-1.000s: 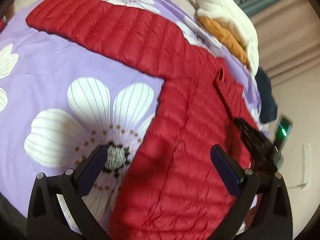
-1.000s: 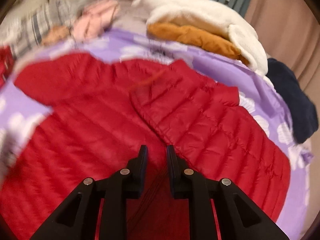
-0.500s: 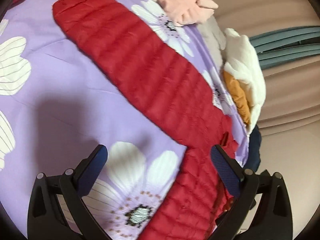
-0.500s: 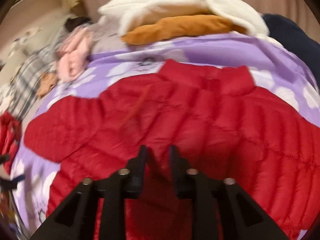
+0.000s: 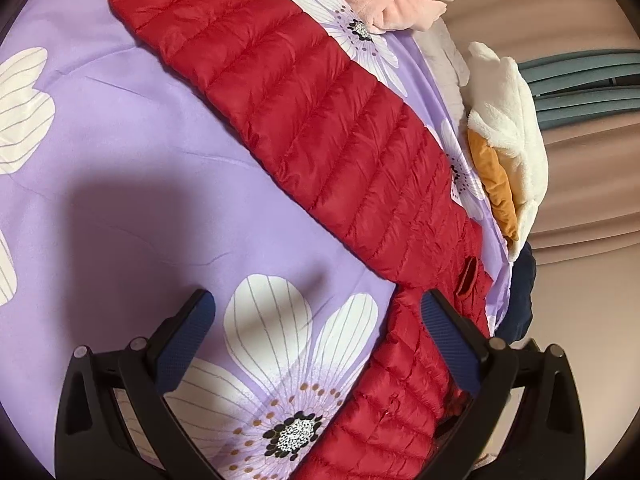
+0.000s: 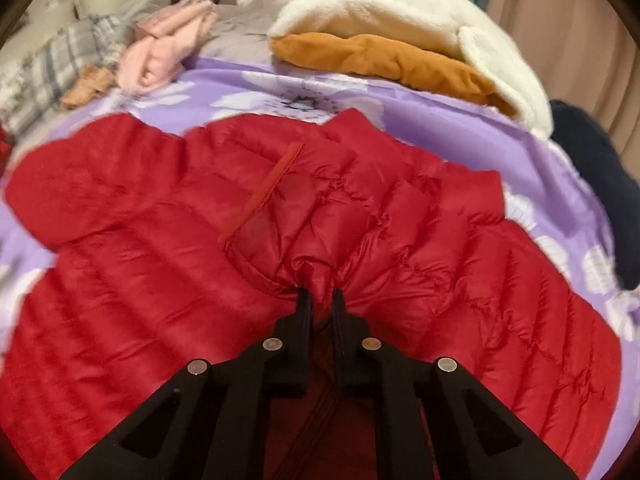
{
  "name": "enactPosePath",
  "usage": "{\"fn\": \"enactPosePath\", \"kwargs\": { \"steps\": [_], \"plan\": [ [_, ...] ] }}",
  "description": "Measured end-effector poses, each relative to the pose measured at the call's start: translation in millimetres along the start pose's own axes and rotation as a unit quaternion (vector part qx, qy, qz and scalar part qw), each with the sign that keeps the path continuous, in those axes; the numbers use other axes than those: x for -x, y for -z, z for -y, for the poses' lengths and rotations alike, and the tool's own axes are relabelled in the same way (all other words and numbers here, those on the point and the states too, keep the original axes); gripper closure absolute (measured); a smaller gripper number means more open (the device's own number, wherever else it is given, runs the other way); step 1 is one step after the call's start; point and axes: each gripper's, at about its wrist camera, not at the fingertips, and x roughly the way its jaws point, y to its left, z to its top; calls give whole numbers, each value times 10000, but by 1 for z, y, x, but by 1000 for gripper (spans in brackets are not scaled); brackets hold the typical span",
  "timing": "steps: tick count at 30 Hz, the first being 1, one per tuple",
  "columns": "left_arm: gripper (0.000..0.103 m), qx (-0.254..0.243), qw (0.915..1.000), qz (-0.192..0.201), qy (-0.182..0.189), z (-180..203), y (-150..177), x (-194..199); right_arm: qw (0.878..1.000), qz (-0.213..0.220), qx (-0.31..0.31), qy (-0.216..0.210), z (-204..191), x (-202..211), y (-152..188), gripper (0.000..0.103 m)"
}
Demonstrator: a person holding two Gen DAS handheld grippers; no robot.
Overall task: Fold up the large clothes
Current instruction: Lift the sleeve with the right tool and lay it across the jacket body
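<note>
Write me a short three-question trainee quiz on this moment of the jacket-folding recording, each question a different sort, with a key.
1. True or false: the left gripper is open, with nothing pinched.
2. What is the right gripper shut on?
A. the pink garment
B. a bunched fold of the red puffer jacket
C. the purple floral bedcover
3. Fill in: in the left wrist view, the jacket's long sleeve lies flat and stretched out across the ______.

Key: 1 true. 2 B. 3 bedcover.
</note>
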Motion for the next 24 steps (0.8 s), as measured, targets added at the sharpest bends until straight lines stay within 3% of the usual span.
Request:
{"fn": "enactPosePath", "kwargs": {
  "steps": [2,7,11,13,17,24],
  "plan": [
    [0,12,10000,23,33,-2,-1,3,9988,54,-3,-496,-1,27,5,93],
    [0,188,9998,56,22,-10,-6,5,9942,-334,415,-935,-17,65,40,91],
    [0,348,9991,216,117,-16,-13,12,9941,-640,571,-668,-20,63,48,61],
    [0,437,9982,328,258,-19,-18,16,9932,-527,316,-987,-16,72,40,58],
    [0,780,9934,520,657,-31,-31,20,9892,164,-152,-1447,-10,87,20,58],
    [0,1109,9868,675,967,-42,-51,9,9732,547,-1204,-1883,-4,54,6,59]
  ]
}}
